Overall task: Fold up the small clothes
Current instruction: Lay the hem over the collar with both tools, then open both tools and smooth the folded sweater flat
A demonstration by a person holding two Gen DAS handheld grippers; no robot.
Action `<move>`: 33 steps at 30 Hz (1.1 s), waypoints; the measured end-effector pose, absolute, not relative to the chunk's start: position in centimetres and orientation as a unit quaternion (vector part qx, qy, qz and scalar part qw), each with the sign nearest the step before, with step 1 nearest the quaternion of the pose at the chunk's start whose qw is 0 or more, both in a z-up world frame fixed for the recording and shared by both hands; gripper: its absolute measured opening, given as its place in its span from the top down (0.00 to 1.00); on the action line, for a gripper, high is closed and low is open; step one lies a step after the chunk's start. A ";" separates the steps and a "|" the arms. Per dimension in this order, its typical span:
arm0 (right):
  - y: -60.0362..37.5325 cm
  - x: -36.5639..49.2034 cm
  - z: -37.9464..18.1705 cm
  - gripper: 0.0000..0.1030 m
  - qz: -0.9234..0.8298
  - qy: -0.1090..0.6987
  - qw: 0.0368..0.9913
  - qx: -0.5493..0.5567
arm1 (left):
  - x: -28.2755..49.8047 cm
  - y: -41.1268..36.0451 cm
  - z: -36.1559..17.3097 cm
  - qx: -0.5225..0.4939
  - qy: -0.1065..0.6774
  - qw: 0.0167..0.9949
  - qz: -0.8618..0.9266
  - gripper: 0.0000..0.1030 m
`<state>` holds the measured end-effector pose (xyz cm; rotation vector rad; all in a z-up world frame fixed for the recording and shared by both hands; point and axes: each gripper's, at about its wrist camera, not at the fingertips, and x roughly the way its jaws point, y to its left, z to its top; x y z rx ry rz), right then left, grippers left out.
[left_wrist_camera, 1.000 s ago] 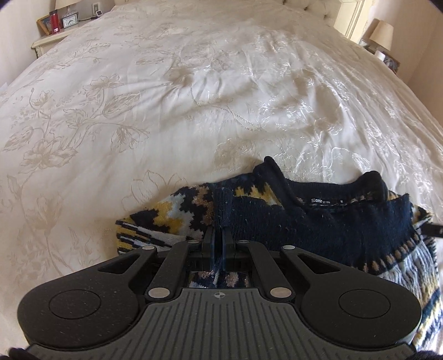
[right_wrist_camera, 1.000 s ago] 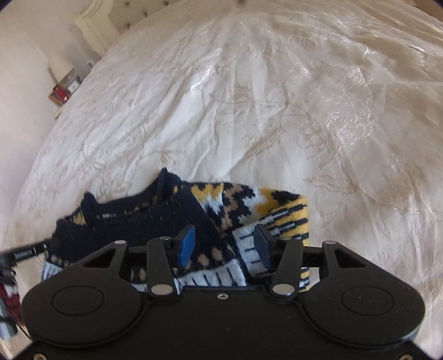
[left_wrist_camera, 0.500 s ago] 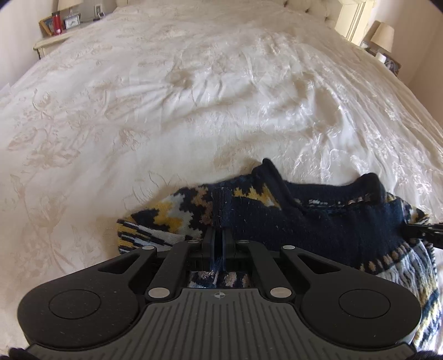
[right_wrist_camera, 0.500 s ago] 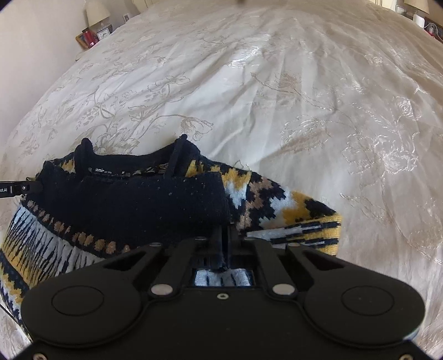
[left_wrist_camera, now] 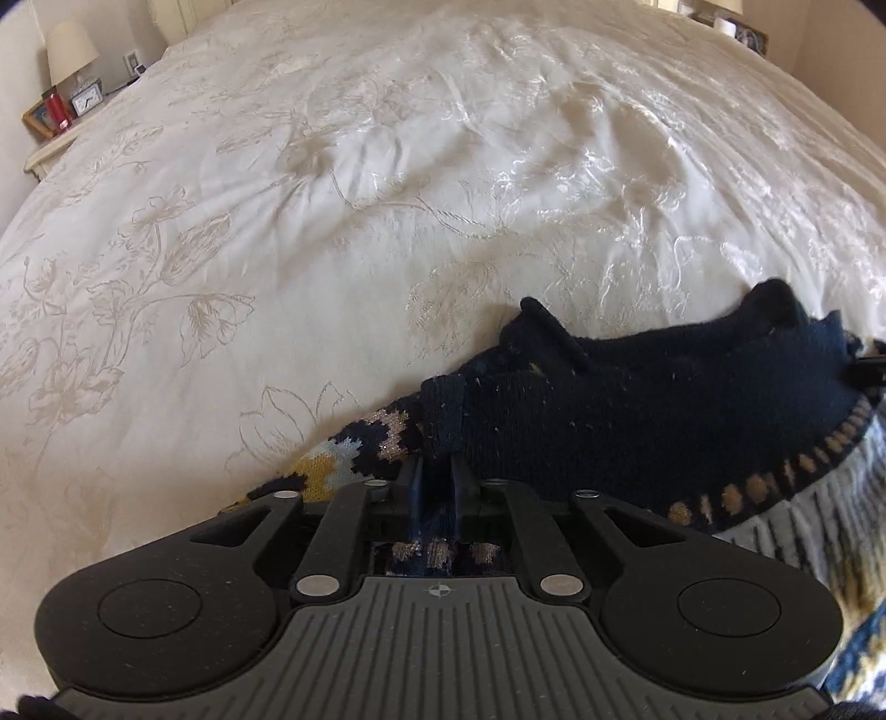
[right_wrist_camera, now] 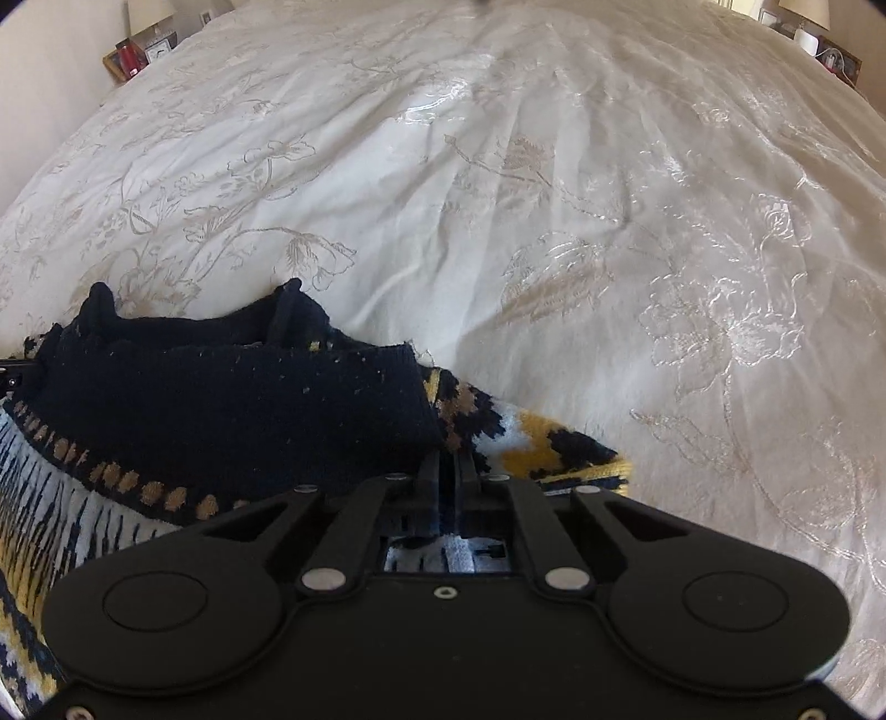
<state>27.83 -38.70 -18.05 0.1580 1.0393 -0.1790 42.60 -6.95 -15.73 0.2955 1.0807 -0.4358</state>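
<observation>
On the bed [left_wrist_camera: 332, 221], each hand-held gripper, left [left_wrist_camera: 437, 471] and right [right_wrist_camera: 447, 465], clenches the patterned sweater [right_wrist_camera: 221, 410] at six o'clock; left jaws are opening.

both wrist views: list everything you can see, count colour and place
sweater: one, navy with yellow, white and tan pattern, folded on the near edge of the bed
bedspread: one, cream with floral embroidery, covers the bed
lamp: two, pale shades, one each side of the bed head
red object: one, left bedside table
clock: one, white face, beside it
left tongs: black, opening, navy knit between them
right tongs: black, shut on sweater
</observation>
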 end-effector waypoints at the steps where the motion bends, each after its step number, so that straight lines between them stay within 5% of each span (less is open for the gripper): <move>1: -38.8 27.7 -17.8 0.69 -0.087 0.493 0.863 0.076 | 42.5 -6.6 -15.3 0.129 0.511 0.825 -0.205 0.74; 4: -39.3 26.7 -16.9 0.32 -0.091 0.481 0.867 0.094 | 41.9 -5.4 -13.8 0.093 0.521 0.823 -0.208 0.61; 8: -39.2 24.5 -15.6 0.15 -0.095 0.468 0.873 0.101 | 40.4 -4.0 -12.8 0.038 0.557 0.803 -0.206 0.28; 10: -38.9 23.3 -15.2 0.09 -0.098 0.468 0.871 0.107 | 38.8 -3.6 -12.4 0.019 0.564 0.802 -0.197 0.28; 23: -33.7 16.0 -15.1 0.05 -0.099 0.502 0.851 0.116 | 29.0 -2.5 -14.6 0.108 0.597 0.778 -0.166 0.28; 27: -34.0 14.4 -17.7 0.05 -0.136 0.559 0.812 0.093 | 29.9 0.7 -16.6 0.057 0.630 0.765 -0.119 0.11; 33: -37.0 11.0 -17.7 0.05 -0.187 0.546 0.796 0.181 | 29.6 1.8 -14.2 0.028 0.622 0.774 -0.115 0.11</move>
